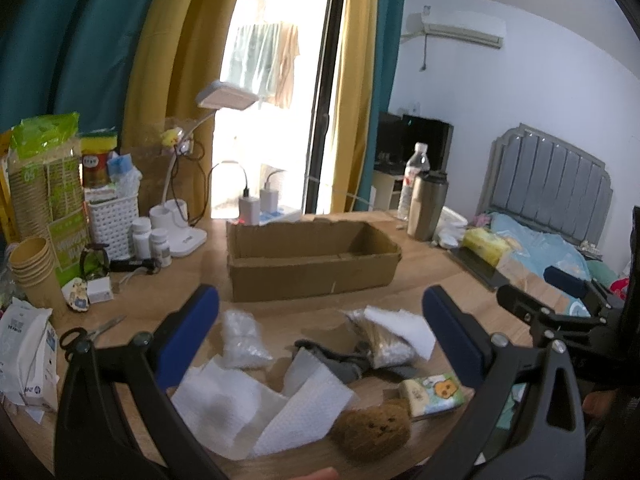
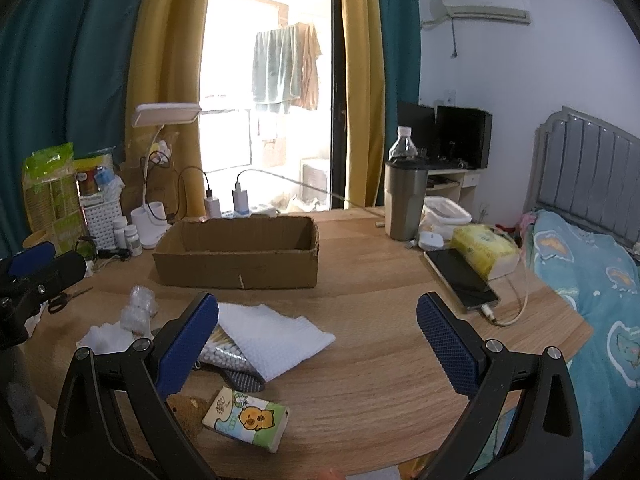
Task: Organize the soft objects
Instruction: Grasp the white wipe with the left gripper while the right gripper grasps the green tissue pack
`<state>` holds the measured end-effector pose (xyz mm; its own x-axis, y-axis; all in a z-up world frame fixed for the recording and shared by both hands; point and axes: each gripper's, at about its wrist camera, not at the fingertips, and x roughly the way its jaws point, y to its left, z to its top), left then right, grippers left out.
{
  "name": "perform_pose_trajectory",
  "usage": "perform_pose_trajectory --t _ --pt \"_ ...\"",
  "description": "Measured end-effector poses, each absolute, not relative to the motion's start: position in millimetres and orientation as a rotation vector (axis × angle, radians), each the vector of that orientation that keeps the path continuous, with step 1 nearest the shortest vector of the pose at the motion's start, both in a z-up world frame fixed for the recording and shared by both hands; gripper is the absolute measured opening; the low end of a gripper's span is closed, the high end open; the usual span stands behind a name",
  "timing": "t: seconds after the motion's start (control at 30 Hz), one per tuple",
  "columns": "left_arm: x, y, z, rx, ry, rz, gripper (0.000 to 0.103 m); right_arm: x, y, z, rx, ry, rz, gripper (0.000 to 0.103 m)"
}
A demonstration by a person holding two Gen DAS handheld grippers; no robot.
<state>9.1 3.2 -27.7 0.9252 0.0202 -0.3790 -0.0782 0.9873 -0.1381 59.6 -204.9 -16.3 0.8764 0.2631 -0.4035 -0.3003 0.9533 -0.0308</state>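
A: Reading left to right, what lies before the left gripper?

B: Its jaws stand wide and hold nothing. Between and below them, on the round wooden desk, lies the loose pile: a clear crinkled plastic bag at left, white paper towel sheets near the camera, a grey fabric piece in the middle, a brown plush bear at lower right, and a small tissue pack printed with a cartoon chick just right of the bear.

A: And the right gripper?

B: Its jaws are also wide and empty. The pile sits toward its left jaw; bare desk fills the rest of the gap.

A: Which relation governs the coming move?

B: Probably this: the open brown cardboard box lies straight beyond the pile, its long axis running left to right across both views. The left gripper appears nearer the bear and towels; the tissue pack, long axis slanting from lower right to upper left in the right wrist view, lies within reach of either.
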Motion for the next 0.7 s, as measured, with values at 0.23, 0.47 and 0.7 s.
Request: perform_pose_trajectory --t 0.23,0.47,0.7 --pt "15.3 14.7 -49.1 -0.151 0.472 0.083 0.103 71.2 -198.9 -33.6 -0.107 0.469 0.317 0.102" --pt "23.7 22.3 -77.9 -0.157 0.585 0.096 0.103 81.7 -189.6 -59.2 -0.123 0.561 0.374 0.102" --pt "29.4 24.1 -106.3 -0.139 0.682 0.101 0.103 85.5 -184.3 -85.0 -0.132 0.638 0.403 0.102"
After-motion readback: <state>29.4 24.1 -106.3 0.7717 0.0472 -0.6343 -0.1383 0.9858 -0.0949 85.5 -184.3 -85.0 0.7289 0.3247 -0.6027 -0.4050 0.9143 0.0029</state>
